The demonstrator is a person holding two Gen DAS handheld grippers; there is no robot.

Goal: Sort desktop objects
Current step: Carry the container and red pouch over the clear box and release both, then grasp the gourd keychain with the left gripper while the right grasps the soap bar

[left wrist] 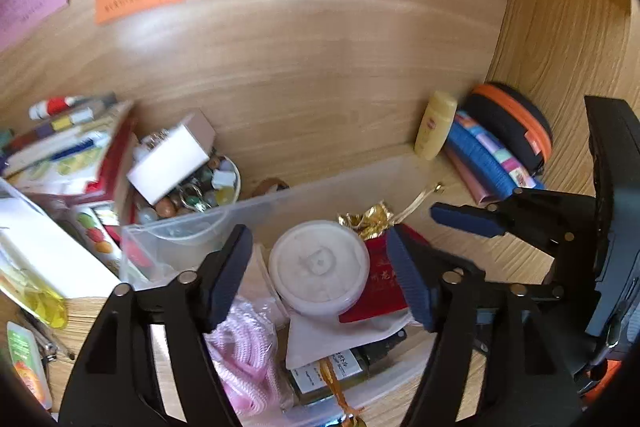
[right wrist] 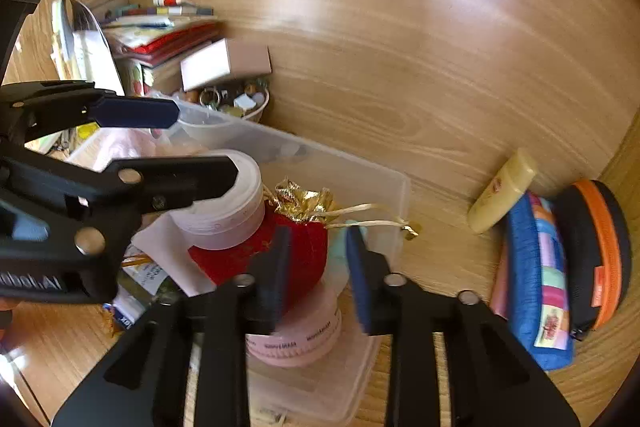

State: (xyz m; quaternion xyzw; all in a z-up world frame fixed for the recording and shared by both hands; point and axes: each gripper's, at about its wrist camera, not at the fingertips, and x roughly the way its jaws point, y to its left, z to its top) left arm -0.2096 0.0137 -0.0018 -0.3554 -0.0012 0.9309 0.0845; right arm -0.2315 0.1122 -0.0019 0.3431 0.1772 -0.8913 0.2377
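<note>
A clear plastic bin (left wrist: 188,227) (right wrist: 384,187) sits on the wooden desk. Inside lie a round white jar (left wrist: 319,267) (right wrist: 224,211), a red pouch with a gold top (left wrist: 380,291) (right wrist: 296,251), a pink jar (right wrist: 296,339), pink cord (left wrist: 248,359) and a small bottle (left wrist: 332,371). My left gripper (left wrist: 320,279) is open, its jaws either side of the white jar, just above it. My right gripper (right wrist: 320,275) is open over the bin's right end, beside the red pouch; it shows in the left wrist view (left wrist: 436,227).
A cream bottle (left wrist: 434,125) (right wrist: 500,191), a blue pencil case (right wrist: 536,279) and a black-and-orange zip case (left wrist: 512,127) (right wrist: 596,251) lie at the right. Stacked books (left wrist: 68,147), a white box (left wrist: 172,155) and a bowl of trinkets (right wrist: 232,103) crowd the left. Coloured notes hang on the back wall.
</note>
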